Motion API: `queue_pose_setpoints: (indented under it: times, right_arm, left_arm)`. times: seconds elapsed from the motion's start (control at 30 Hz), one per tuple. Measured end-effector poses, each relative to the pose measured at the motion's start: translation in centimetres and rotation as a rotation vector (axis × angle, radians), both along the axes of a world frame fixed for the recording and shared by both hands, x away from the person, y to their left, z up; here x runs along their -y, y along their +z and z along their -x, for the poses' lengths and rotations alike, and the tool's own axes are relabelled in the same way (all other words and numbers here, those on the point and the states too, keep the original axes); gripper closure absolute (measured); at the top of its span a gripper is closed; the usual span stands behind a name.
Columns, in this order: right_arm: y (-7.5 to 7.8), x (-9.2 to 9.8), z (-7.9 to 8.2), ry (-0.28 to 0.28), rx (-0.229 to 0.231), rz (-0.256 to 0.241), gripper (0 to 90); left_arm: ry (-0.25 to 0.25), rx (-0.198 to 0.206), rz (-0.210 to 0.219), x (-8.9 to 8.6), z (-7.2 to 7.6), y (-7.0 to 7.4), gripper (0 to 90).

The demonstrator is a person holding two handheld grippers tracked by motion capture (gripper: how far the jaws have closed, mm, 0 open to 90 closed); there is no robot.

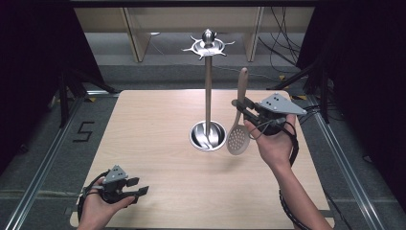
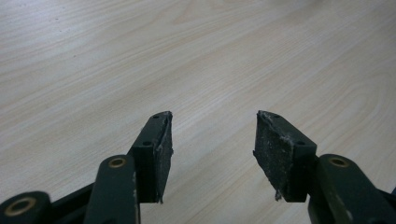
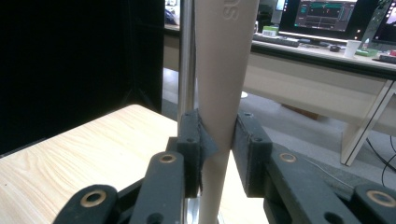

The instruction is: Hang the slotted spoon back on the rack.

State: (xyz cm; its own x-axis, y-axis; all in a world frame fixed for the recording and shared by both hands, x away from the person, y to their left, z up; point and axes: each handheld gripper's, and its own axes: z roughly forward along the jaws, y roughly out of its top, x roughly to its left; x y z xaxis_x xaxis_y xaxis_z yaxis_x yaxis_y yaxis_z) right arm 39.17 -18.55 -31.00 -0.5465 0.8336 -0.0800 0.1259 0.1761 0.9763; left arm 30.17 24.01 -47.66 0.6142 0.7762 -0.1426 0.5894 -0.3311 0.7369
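Slotted spoon [image 1: 238,129] is held upright, bowl down, just right of the rack pole [image 1: 208,91], clamped at mid-handle by the right gripper [image 1: 239,108]. Hook ring [image 1: 208,46] sits high at the pole top. Handle end should be raised level with a hook and kept vertical; the hanging hole cannot be made out. Left gripper [image 1: 136,189] is rested released on the near-left desk [image 1: 158,158].

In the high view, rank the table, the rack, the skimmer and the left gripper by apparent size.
1. table, by far the largest.
2. rack, tall post with hooks and a round base.
3. skimmer, held by the right gripper.
4. left gripper, though it sits nearer the camera, so this is unsure.
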Motion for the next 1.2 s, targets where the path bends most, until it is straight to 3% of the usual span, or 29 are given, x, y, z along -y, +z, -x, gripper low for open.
queue_pose_setpoints:
  times: [0.1, 0.23, 0.3, 0.43, 0.63, 0.67, 0.9, 1.1, 1.2]
  right_arm:
    - [0.2, -0.1, 0.0, 0.005, -0.026, -0.016, 74.4]
    - [0.5, -0.1, -0.2, 0.001, -0.012, -0.023, 74.4]
    - [0.6, -0.2, -0.4, 0.006, 0.003, -0.029, 74.3]
    - [0.7, -0.5, -0.5, 0.005, -0.009, -0.049, 74.3]
    - [0.9, -0.8, -0.9, -0.003, 0.006, -0.023, 74.3]
    - [0.9, -0.9, -0.8, -0.008, -0.013, -0.034, 74.3]
    - [1.1, -1.1, -1.3, -0.004, 0.015, -0.019, 74.4]
    - [1.2, -1.2, -1.4, -0.011, -0.008, -0.032, 74.3]
    - [1.2, -1.2, -1.5, -0.005, -0.002, -0.015, 74.3]
  left_arm:
    - [0.008, -0.011, 0.008, 0.2, -0.1, -0.1, 45.9]
    - [-0.001, -0.006, -0.011, 0.2, -0.1, -0.1, 45.8]
    - [-0.007, -0.005, -0.004, 0.1, -0.1, -0.1, 45.8]
    - [0.012, -0.012, 0.010, 0.1, 0.0, -0.1, 45.8]
    - [-0.008, -0.004, -0.003, 0.1, -0.1, -0.1, 45.8]
    - [-0.006, -0.004, -0.001, 0.1, -0.1, -0.1, 45.8]
    - [0.000, -0.001, 0.009, 0.2, -0.1, -0.1, 45.8]
    - [-0.006, -0.006, -0.001, 0.1, -0.1, -0.1, 45.8]
    - [-0.007, -0.002, 0.000, 0.1, -0.1, -0.1, 45.7]
